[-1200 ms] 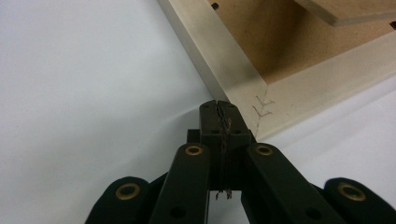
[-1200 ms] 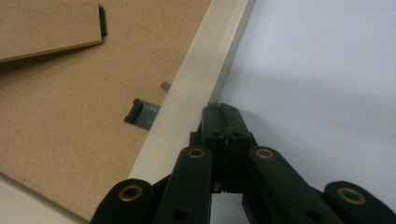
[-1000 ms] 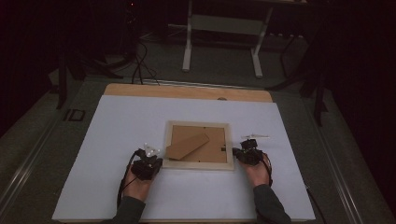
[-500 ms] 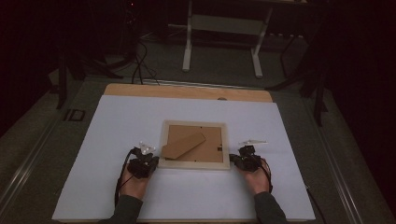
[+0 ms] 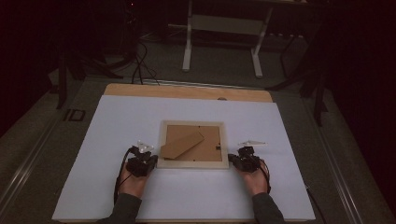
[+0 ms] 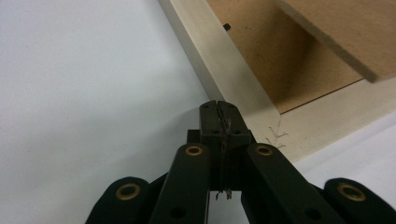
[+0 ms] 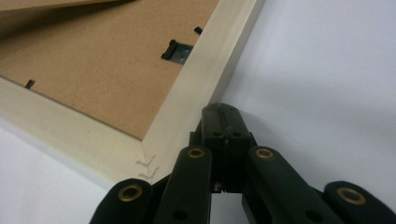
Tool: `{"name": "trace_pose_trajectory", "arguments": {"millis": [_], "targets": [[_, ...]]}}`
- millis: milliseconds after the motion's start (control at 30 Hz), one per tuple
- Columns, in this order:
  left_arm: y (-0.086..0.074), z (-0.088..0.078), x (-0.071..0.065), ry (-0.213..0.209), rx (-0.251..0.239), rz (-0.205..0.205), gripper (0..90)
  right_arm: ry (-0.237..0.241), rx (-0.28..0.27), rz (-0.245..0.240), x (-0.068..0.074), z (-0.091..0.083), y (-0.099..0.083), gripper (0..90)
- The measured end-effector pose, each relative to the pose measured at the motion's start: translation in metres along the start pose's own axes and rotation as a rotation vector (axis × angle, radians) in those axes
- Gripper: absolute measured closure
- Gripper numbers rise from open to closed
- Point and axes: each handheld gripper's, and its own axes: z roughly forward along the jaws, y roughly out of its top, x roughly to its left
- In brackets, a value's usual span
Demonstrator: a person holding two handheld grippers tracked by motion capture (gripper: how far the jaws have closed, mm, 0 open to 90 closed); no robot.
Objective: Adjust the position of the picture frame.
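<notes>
Left hand-held gripper (image 6: 218, 108) and right hand-held gripper (image 7: 225, 111), jaws fully closed and empty, flank the frame (image 5: 192, 161) lying face-down between them on the worktop (image 5: 116, 121), tips against its near corners, probably to slide it.

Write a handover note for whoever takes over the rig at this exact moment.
Left gripper: shut, empty, tips at the picture frame's left side near its near corner.
Right gripper: shut, empty, tips at the frame's right side near its near corner.
Frame lies face down on the white sheet, its brown stand flap raised off the backing.
Done: both grippers flank the frame.
Left: probably nudging or squaring it; no grip taken yet.
</notes>
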Motion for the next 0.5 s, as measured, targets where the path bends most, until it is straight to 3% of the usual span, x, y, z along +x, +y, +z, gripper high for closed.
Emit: {"name": "trace_pose_trajectory", "arguments": {"millis": [233,333,500], "targets": [[0.000,0.000,0.000,0.007,0.000,0.004,90.0,0.009,-0.015,-0.037,0.000,-0.003,-0.005,90.0],[0.001,-0.002,0.000,0.005,-0.005,0.016,87.4,-0.028,-0.031,-0.059,0.001,-0.008,-0.006,90.0],[0.001,-0.007,-0.001,0.005,-0.026,0.029,84.1,-0.040,-0.074,-0.060,-0.004,-0.021,-0.002,90.0]]}}
